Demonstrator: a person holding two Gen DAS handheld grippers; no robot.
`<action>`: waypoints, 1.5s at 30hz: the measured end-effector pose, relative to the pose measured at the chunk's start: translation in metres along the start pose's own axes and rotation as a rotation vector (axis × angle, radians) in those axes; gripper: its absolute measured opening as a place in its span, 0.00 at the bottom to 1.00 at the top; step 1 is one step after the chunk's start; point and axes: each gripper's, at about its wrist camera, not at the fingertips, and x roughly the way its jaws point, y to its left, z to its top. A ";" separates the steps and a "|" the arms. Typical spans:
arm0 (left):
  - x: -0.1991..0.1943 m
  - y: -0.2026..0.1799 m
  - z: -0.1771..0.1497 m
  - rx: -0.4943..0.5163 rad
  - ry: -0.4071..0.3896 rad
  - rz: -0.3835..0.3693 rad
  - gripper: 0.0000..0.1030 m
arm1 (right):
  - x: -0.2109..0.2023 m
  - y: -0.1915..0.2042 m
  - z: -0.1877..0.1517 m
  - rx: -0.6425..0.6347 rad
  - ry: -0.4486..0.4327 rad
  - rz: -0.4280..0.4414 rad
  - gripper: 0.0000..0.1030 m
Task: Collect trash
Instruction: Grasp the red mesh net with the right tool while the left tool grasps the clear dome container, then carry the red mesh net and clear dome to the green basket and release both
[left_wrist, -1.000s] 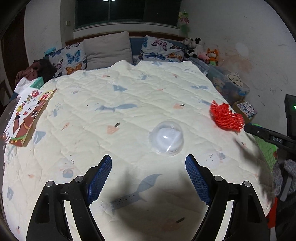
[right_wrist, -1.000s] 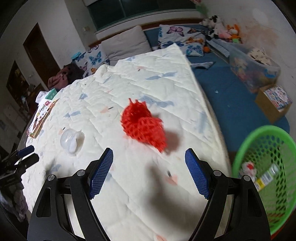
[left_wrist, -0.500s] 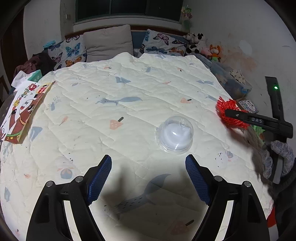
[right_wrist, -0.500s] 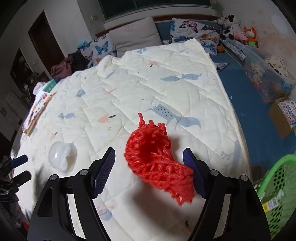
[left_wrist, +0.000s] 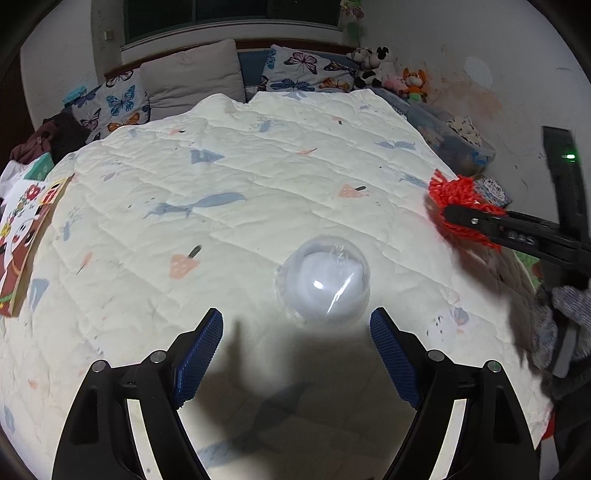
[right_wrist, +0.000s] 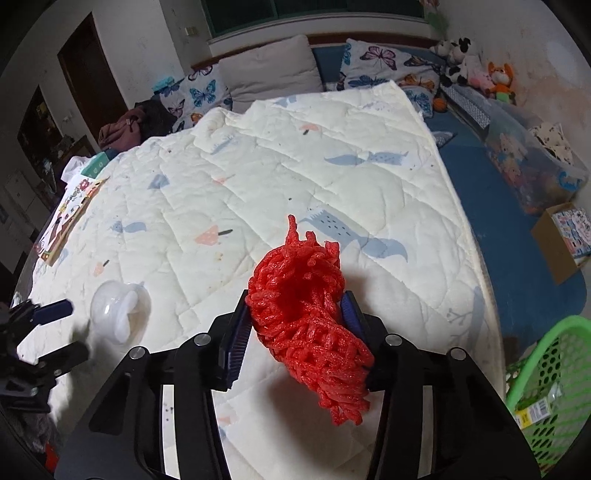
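A red foam net (right_wrist: 308, 314) lies on the quilted bedspread (right_wrist: 295, 177) near its right edge. My right gripper (right_wrist: 295, 314) is closing on it, and both blue pads press into its sides. From the left wrist view the same red net (left_wrist: 460, 206) shows at the right with the right gripper's black finger across it. A clear plastic dome lid (left_wrist: 325, 280) lies on the bedspread (left_wrist: 221, 184) just beyond my left gripper (left_wrist: 297, 332), which stands open, its pads either side and short of the lid. The lid (right_wrist: 116, 314) also appears at the left in the right wrist view.
A green mesh basket (right_wrist: 546, 373) holding some trash stands on the floor right of the bed. A picture book (left_wrist: 26, 236) lies at the bed's left edge. Pillows (left_wrist: 192, 81) and soft toys (left_wrist: 391, 74) line the head. Boxes (right_wrist: 565, 236) sit on the blue floor.
The right gripper came forward around the red net and its jaws closed onto it. The left gripper moved nearer the clear lid, still open.
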 end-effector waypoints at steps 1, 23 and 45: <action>0.003 -0.002 0.002 0.008 0.000 0.002 0.77 | -0.004 0.000 0.000 0.002 -0.004 0.004 0.47; 0.039 -0.018 0.019 0.045 0.007 -0.036 0.56 | -0.064 -0.020 -0.033 0.033 -0.057 -0.005 0.47; -0.019 -0.059 0.015 0.083 -0.093 -0.118 0.56 | -0.114 -0.057 -0.082 0.097 -0.089 -0.089 0.47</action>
